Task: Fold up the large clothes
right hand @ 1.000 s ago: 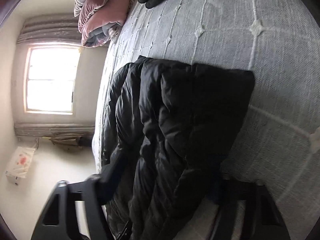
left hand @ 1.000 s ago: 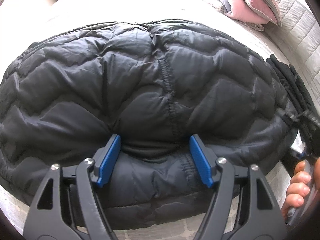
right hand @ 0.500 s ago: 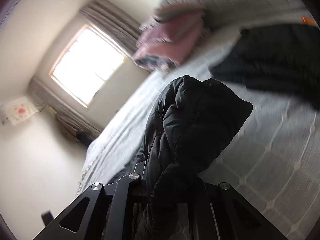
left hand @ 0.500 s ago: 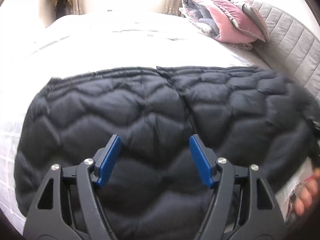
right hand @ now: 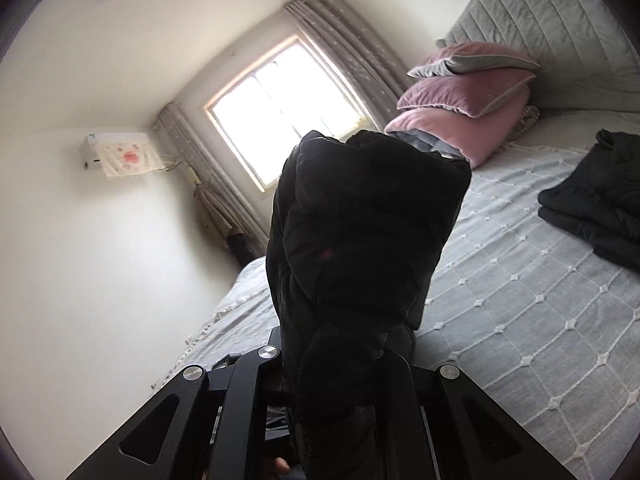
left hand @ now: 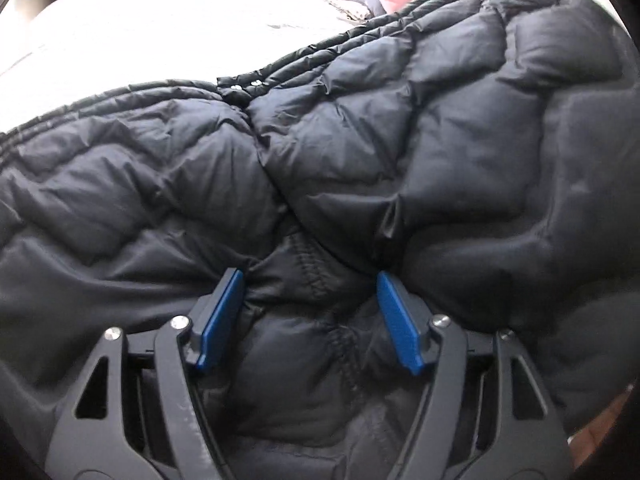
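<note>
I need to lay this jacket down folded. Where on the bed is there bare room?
The bedspread is bare between the jacket and the folded dark clothes, and toward the near edge. It is crowded by the pillows at the headboard and where the dark clothes lie.

The left tool point(left hand: 310, 312) holds its blue-padded fingers point(left hand: 222, 322) wide apart, dark quilted cloth bunched between them. The right tool point(right hand: 332, 364) points up and away, fingers drawn close and pinching a thick dark fold that rises ahead of it.
</note>
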### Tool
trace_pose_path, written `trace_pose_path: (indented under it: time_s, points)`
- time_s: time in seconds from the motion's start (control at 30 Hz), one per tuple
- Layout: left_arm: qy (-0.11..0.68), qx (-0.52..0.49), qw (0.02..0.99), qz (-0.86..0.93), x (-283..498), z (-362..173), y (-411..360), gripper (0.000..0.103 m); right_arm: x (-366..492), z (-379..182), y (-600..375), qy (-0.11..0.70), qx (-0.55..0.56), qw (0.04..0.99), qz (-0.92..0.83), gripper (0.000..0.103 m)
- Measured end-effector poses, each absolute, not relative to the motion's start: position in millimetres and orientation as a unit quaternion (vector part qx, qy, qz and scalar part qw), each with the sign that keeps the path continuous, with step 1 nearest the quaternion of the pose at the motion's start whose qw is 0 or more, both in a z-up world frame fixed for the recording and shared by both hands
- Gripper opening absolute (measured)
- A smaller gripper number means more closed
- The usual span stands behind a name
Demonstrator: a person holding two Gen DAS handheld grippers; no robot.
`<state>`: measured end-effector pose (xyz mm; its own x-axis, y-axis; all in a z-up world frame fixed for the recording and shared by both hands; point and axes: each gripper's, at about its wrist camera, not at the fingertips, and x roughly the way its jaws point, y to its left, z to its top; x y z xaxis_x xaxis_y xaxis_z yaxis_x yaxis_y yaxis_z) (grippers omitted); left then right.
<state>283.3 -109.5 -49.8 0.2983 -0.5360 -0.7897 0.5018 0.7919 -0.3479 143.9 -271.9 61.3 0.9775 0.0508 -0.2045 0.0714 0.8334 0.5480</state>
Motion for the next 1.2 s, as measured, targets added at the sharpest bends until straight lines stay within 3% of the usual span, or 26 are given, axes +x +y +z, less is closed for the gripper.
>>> trace_pose_path:
  time_s: [0.2, 0.47, 0.6, 0.7, 0.93, 1.1, 1.2]
  points:
    - [0.481, -0.083, 0.814, -0.316, 277, -16, -42, 0.069, 136, 65, -283, 0.104, 0.259, 0.957, -0.082, 0.011]
    - [0.460, -0.100, 0.877, -0.097, 266, -14, 108, 0.069, 128, 44, -347, 0.126, 0.323, 0.918, -0.194, 0.011]
    - [0.486, -0.137, 0.853, -0.132, 260, -33, 127, 0.052, 125, 51, -348, 0.121, 0.299, 0.921, -0.219, 0.011]
    - [0.508, -0.125, 0.840, -0.142, 266, -52, 110, 0.040, 130, 70, -314, 0.100, 0.229, 0.950, -0.189, 0.011]
    - [0.502, -0.160, 0.831, -0.180, 256, -48, 113, 0.038, 160, 86, -156, 0.087, -0.010, 0.996, 0.015, 0.014]
    - [0.473, -0.260, 0.828, -0.153, 253, -39, 172, 0.040, 204, 27, -47, 0.202, -0.150, 0.960, 0.119, 0.023]
    - [0.452, -0.287, 0.837, -0.113, 250, -37, 195, 0.049, 214, -17, -13, 0.276, -0.218, 0.924, 0.153, 0.036]
